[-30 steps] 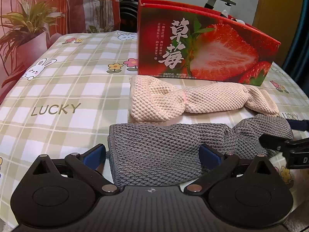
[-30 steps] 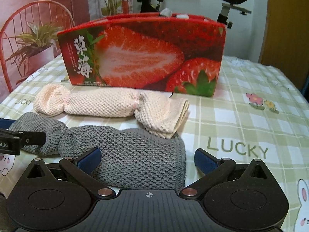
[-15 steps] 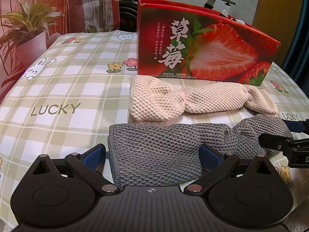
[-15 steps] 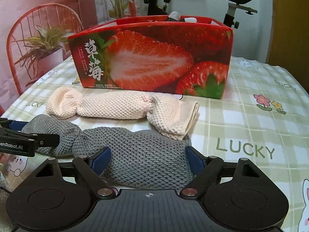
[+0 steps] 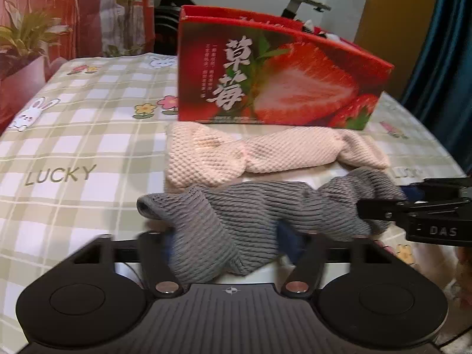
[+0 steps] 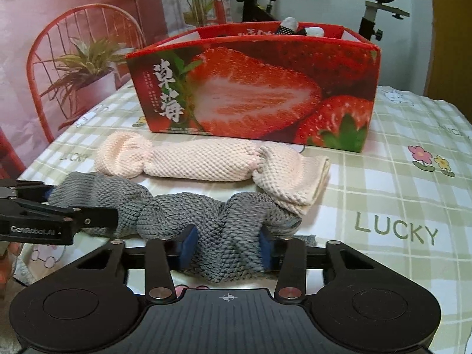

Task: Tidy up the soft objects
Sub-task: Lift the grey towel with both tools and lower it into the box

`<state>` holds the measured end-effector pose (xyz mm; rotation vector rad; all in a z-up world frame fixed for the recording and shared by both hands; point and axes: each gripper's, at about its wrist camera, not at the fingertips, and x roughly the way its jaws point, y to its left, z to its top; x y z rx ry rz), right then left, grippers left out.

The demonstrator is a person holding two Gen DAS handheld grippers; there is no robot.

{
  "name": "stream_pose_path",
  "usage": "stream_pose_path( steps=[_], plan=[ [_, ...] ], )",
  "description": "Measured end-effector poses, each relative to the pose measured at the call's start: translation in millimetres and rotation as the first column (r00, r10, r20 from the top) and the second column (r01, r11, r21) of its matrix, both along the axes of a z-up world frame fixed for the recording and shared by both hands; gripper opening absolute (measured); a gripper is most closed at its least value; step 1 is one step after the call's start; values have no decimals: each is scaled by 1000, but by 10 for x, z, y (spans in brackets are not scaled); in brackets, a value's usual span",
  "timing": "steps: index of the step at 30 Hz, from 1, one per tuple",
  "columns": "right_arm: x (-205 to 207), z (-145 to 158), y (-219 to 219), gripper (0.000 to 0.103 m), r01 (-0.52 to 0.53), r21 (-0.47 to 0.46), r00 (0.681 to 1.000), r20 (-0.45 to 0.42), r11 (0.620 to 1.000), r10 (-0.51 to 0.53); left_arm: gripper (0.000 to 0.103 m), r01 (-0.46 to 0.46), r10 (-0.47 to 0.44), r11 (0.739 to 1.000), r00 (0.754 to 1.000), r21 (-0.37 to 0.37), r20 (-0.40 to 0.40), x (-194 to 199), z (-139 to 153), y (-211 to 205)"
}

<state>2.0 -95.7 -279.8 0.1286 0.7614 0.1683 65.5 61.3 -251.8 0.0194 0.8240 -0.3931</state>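
Observation:
A grey knitted cloth (image 5: 259, 212) lies bunched across the checked tablecloth, lifted a little. My left gripper (image 5: 227, 244) is shut on its left end. My right gripper (image 6: 225, 246) is shut on its other end (image 6: 227, 230). Each gripper shows at the side of the other view: the right one (image 5: 413, 209), the left one (image 6: 59, 218). A pink knitted cloth (image 5: 265, 153), tied like a candy, lies flat just behind the grey one, also in the right wrist view (image 6: 206, 162). A red strawberry box (image 5: 277, 76) stands open-topped behind both, also in the right wrist view (image 6: 256, 88).
The box holds some small white and dark items (image 6: 298, 29). A red wire chair (image 6: 59, 59) with a potted plant (image 6: 85, 67) stands left of the table. An exercise bike (image 6: 377, 3) stands behind it. The table's front edge is near both grippers.
Both grippers have closed on the grey cloth's ends and lifted it; the cloth has bunched up from flat. The box and pink cloth have not moved.

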Motion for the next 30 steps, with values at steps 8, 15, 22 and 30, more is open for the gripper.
stream_pose_path(
  steps=[8,15,22,30],
  plan=[
    [-70,182,65,18,-66,2,994,86,998,66,22,8,-6,999,999,-45,43,-42,101,10],
    [-27,588,-72,17,-59,-4,975,216,998,59,22,8,7,996,985,-85,172,-39,515,8],
    [334,1117,-310,17,-47,-20,945,322,999,51,22,76,-48,994,952,-82,304,300,1083,-171],
    [878,1356,-548,17,-19,-51,939,342,998,35,22,91,-70,994,957,-60,282,879,1200,-432]
  ],
)
